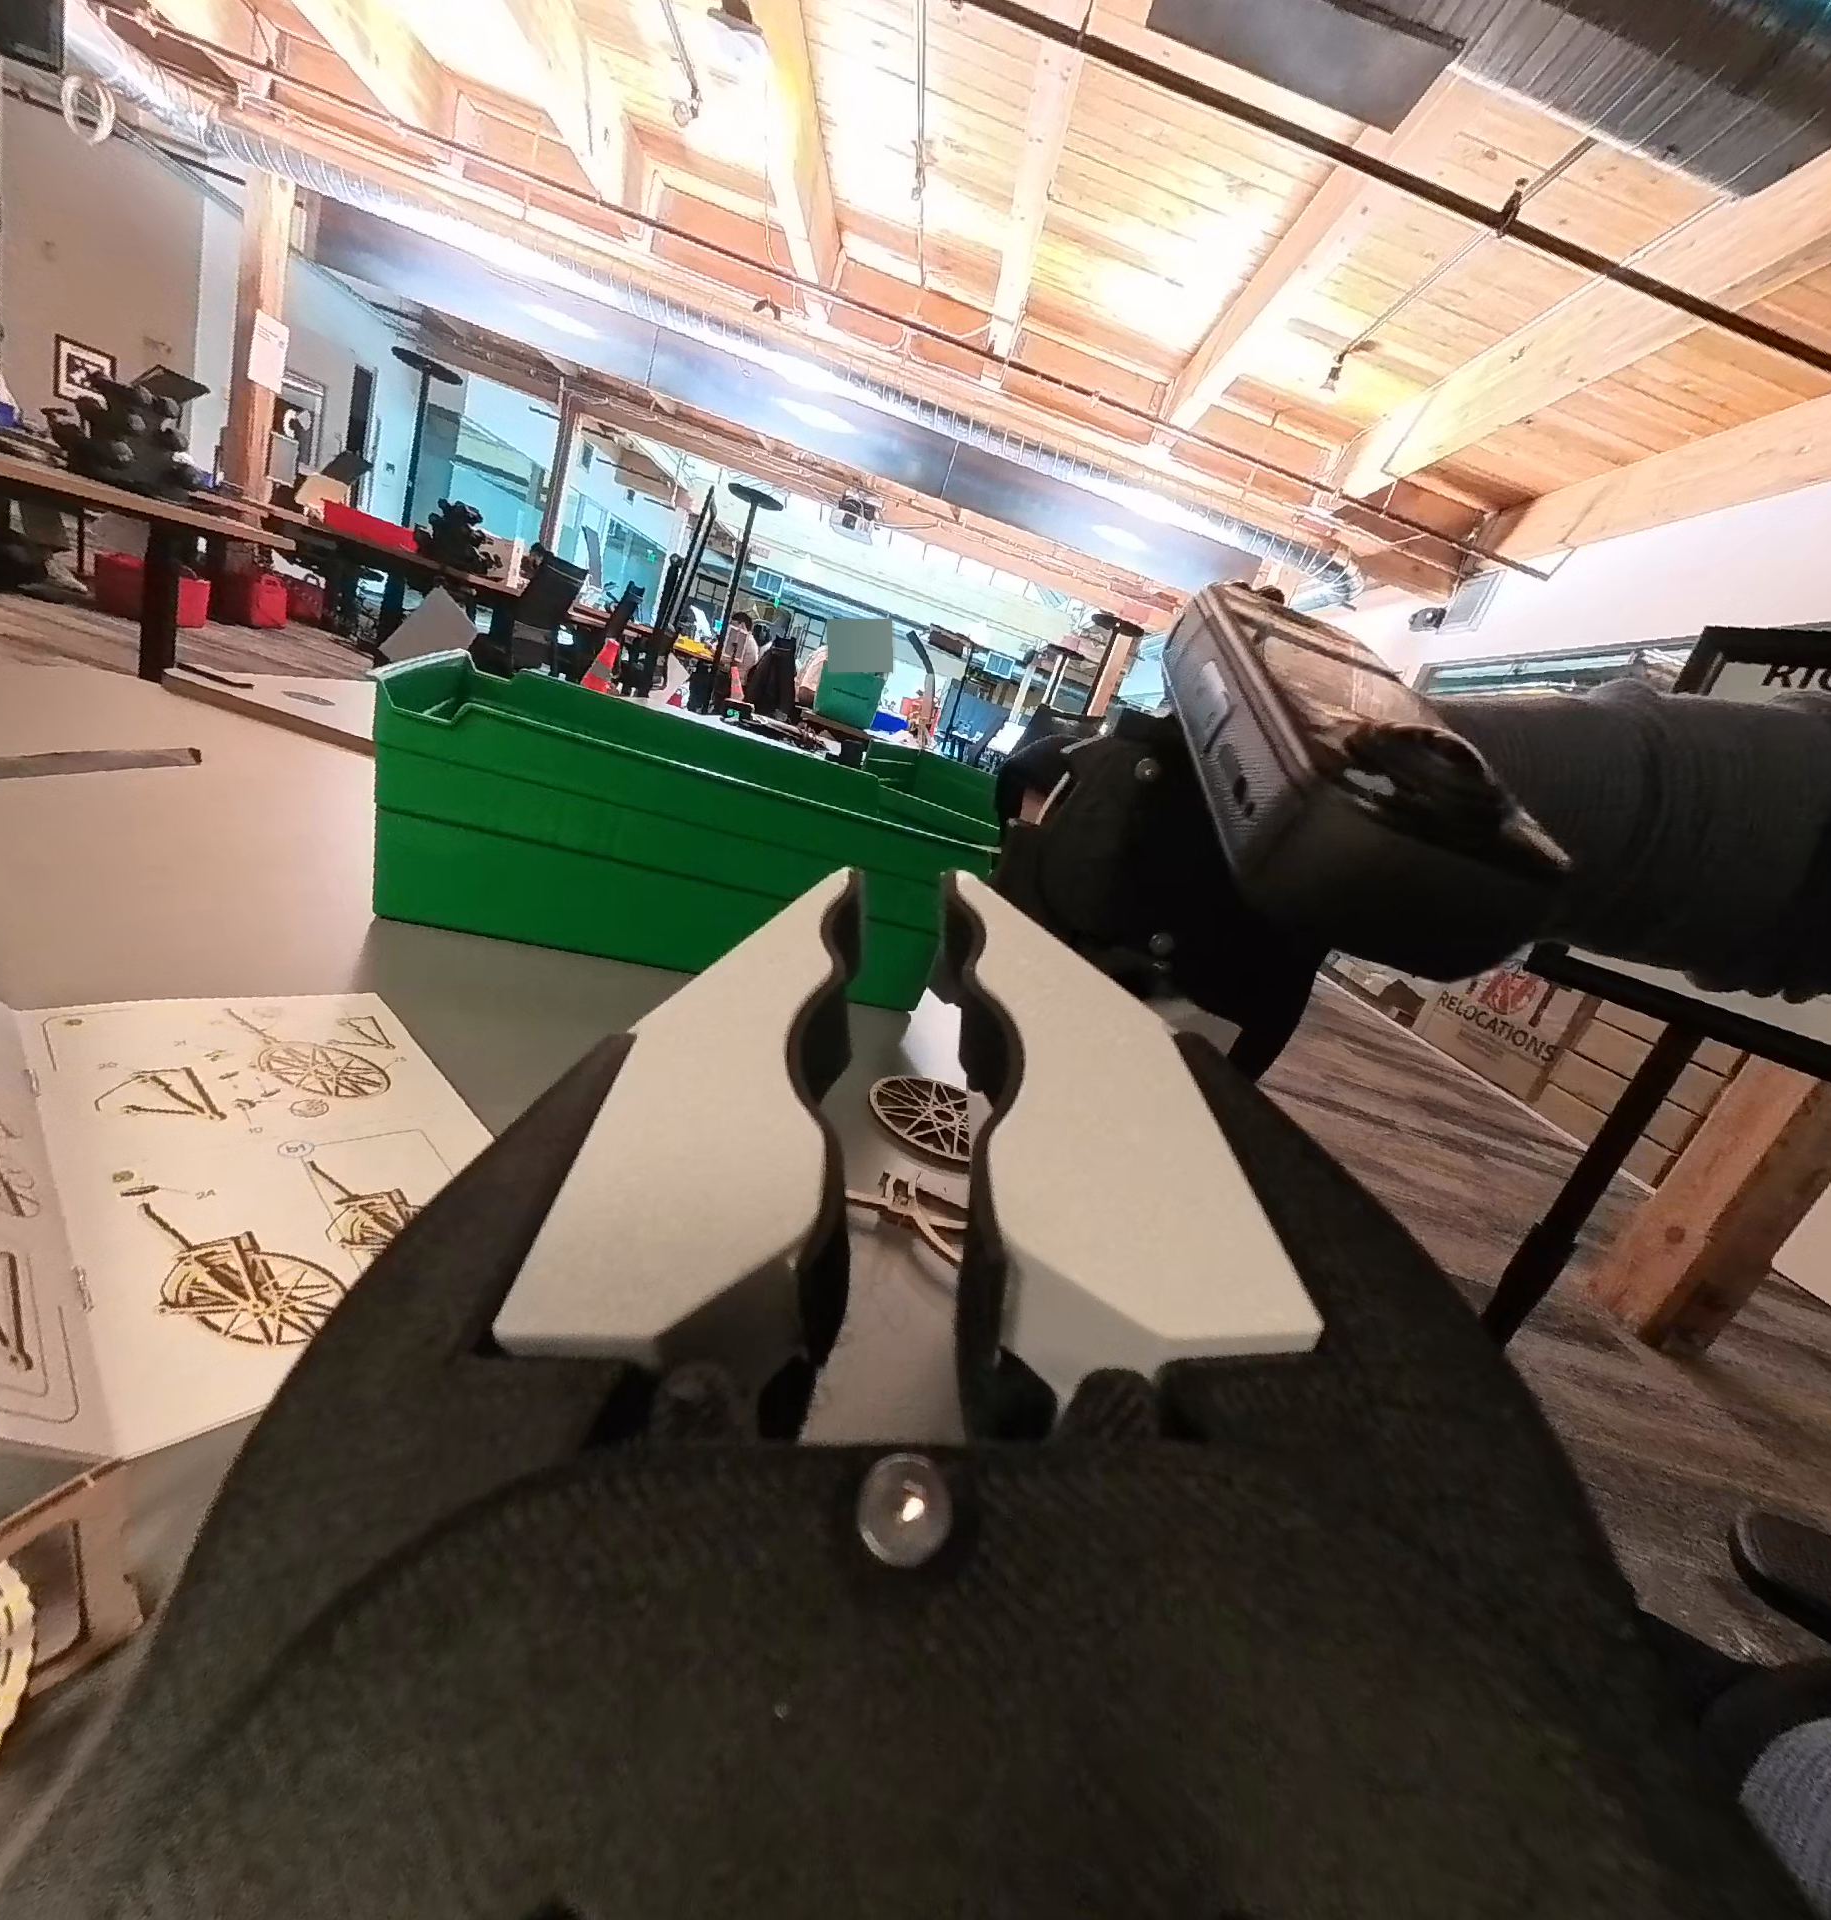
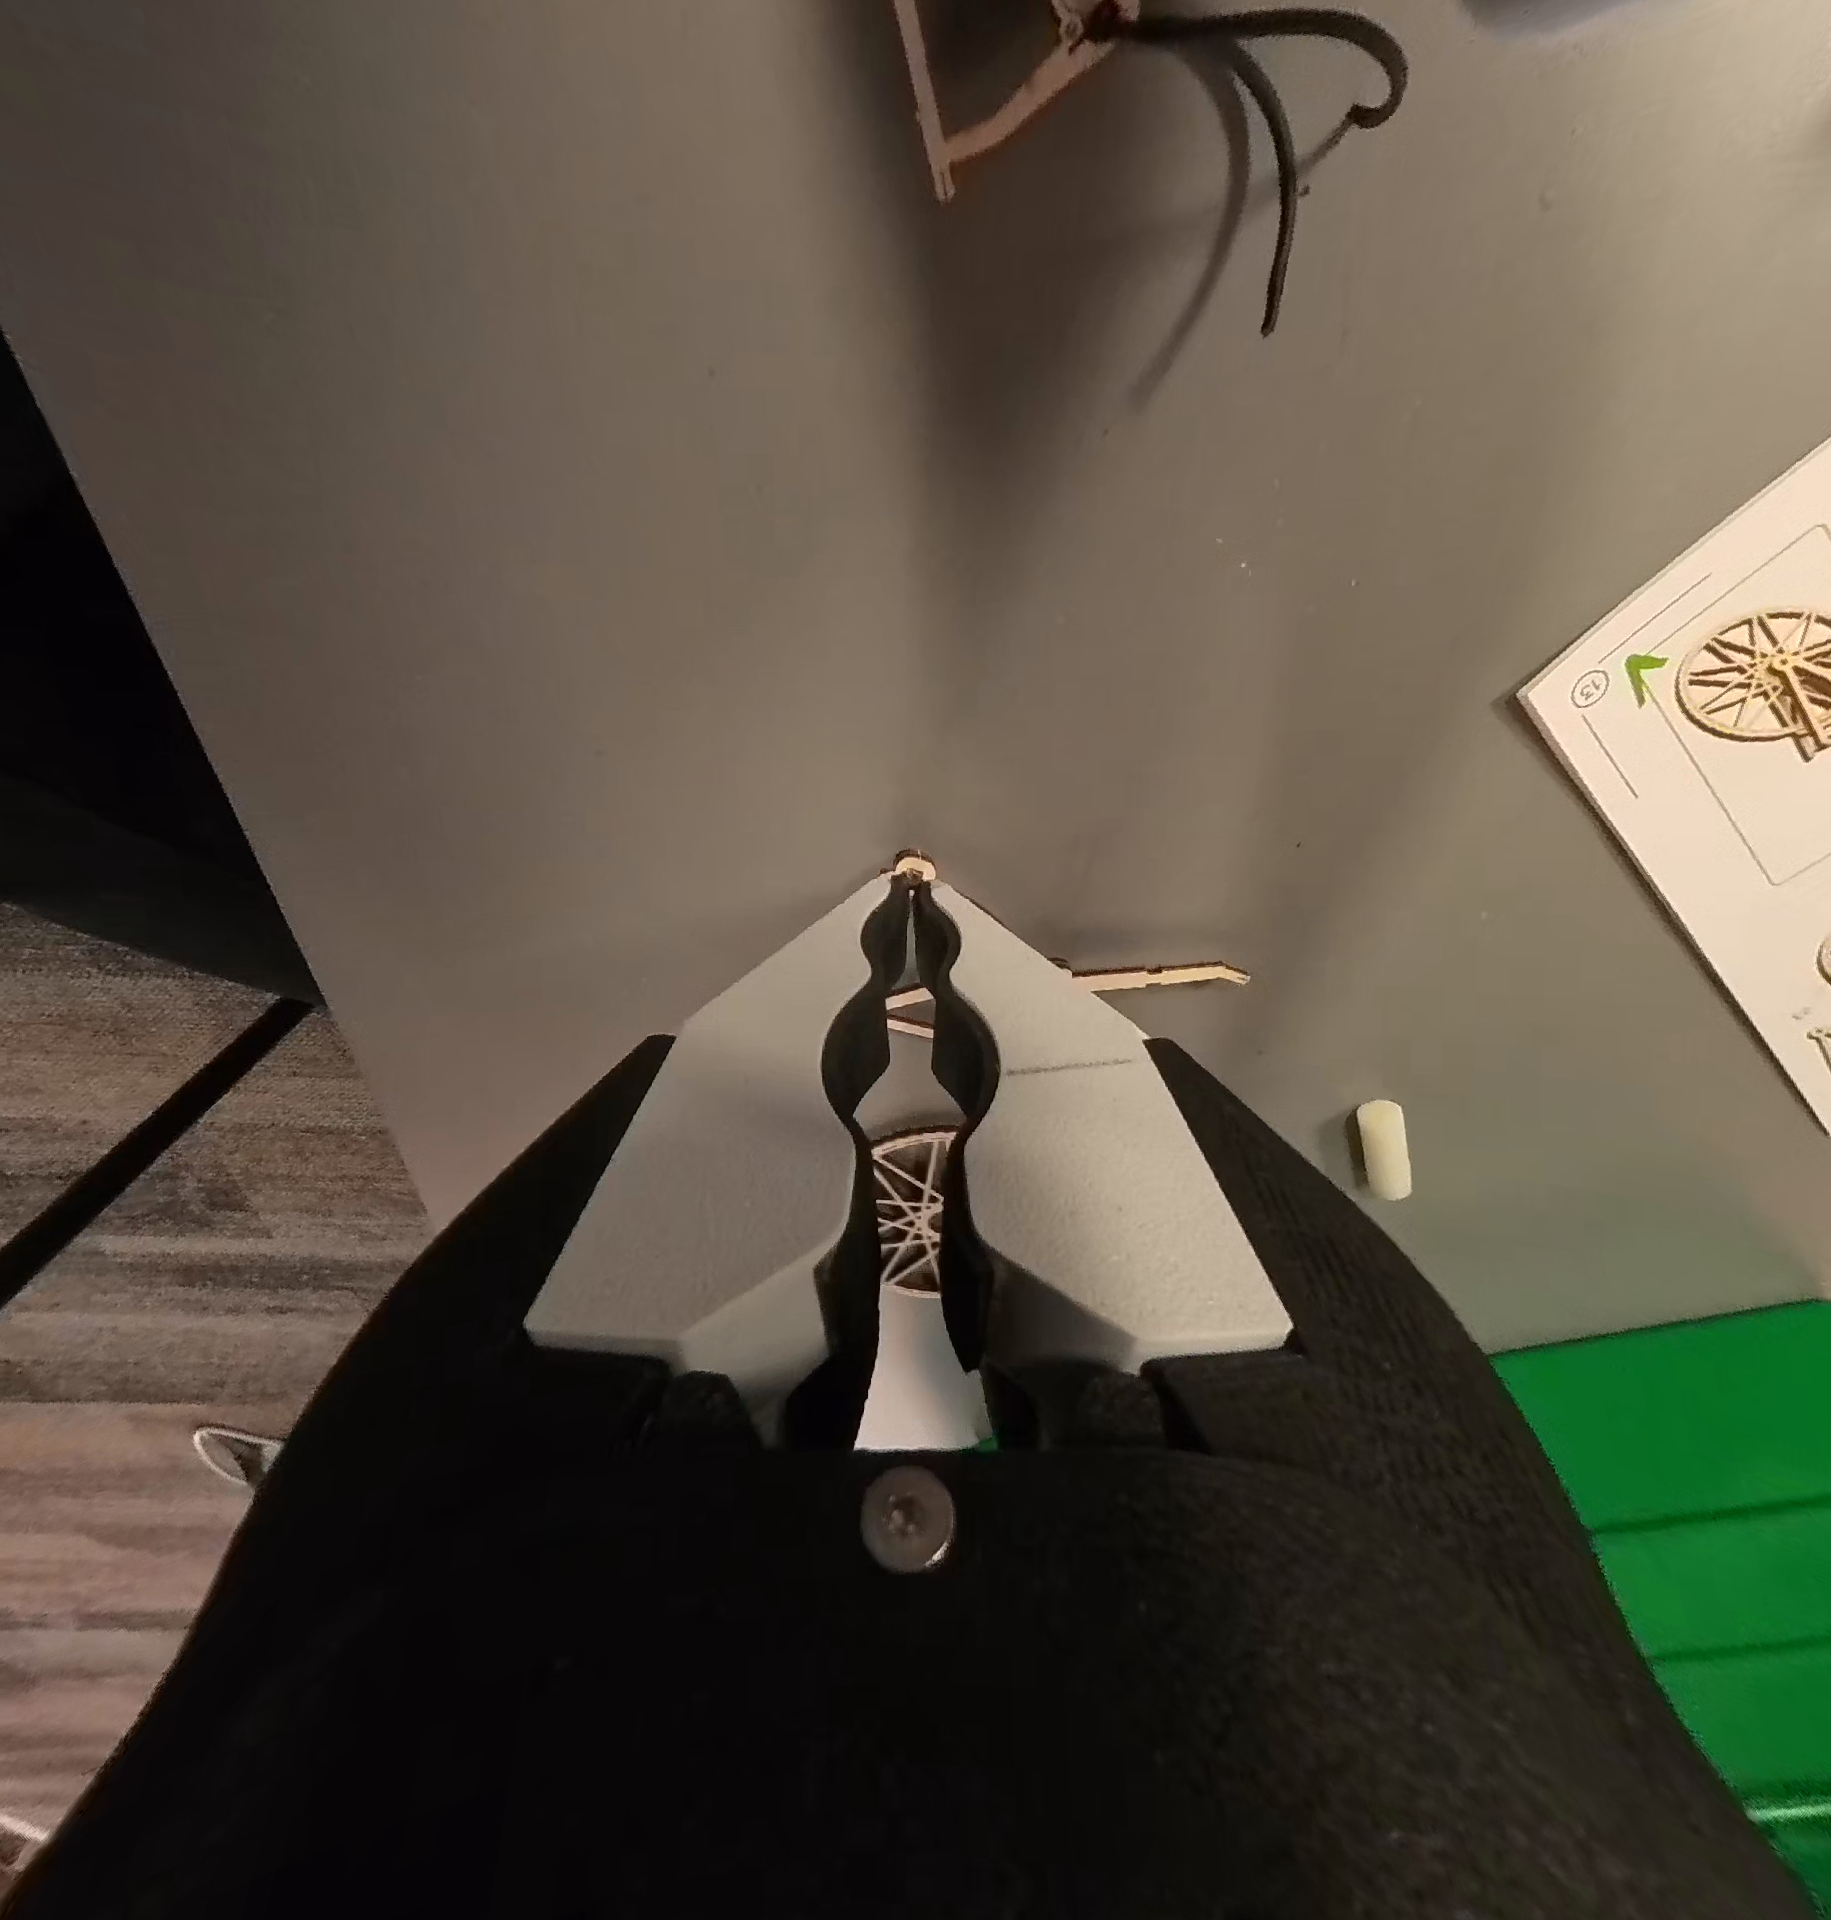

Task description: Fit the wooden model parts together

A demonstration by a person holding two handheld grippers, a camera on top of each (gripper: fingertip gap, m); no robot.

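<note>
The room is big, with a wood ceiling (image 1: 1098, 260) and thick beams (image 1: 1576, 343). Bright lights (image 1: 537, 249) shine up there. Long tables (image 1: 111, 499) stand far off. The floor (image 2: 111, 1195) is grey wood. The table (image 2: 682, 520) is grey.

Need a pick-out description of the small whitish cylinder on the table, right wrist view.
Start at the grey table and find the green bin at lower right. Just above it, between the right gripper and the white instruction sheet, lies the cylinder. It is the only plain, rounded whitish piece; the neighbouring parts are flat cut wood.
</note>
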